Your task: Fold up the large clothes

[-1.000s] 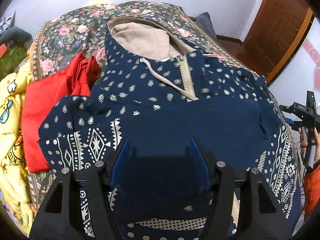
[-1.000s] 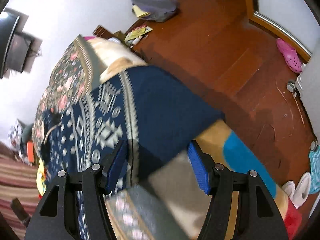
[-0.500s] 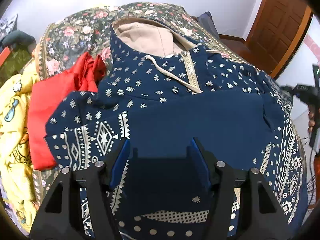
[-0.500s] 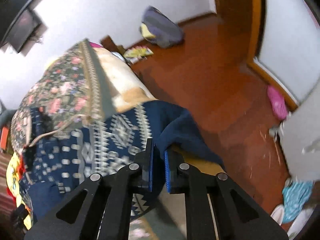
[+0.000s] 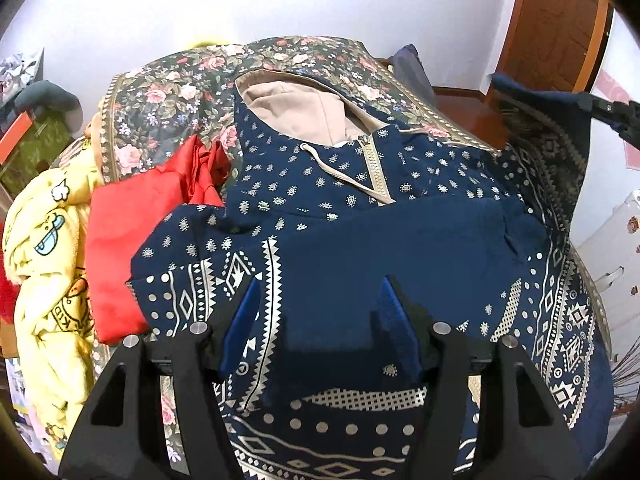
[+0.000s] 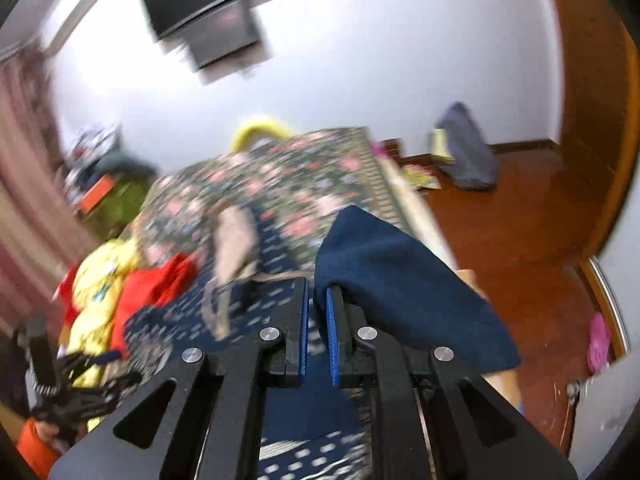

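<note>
Bed (image 5: 168,100) under a floral cover carries the clothes. Navy hoodie (image 5: 400,248) lies spread on it, front up; long axis runs hood-to-hem, beige-lined hood toward the far wall, hem nearest the left tool. Fabric soft, printed with pale dots and geometric bands; zip and drawcord beige. Red garment (image 5: 132,232) and yellow fleece (image 5: 44,248) lie crumpled beside its left sleeve. Left tool (image 5: 318,320) hovers over the hem, jaws apart, gripping nothing. Right tool (image 6: 317,312) is clamped on the navy sleeve (image 6: 384,272), lifted off the bed.
</note>
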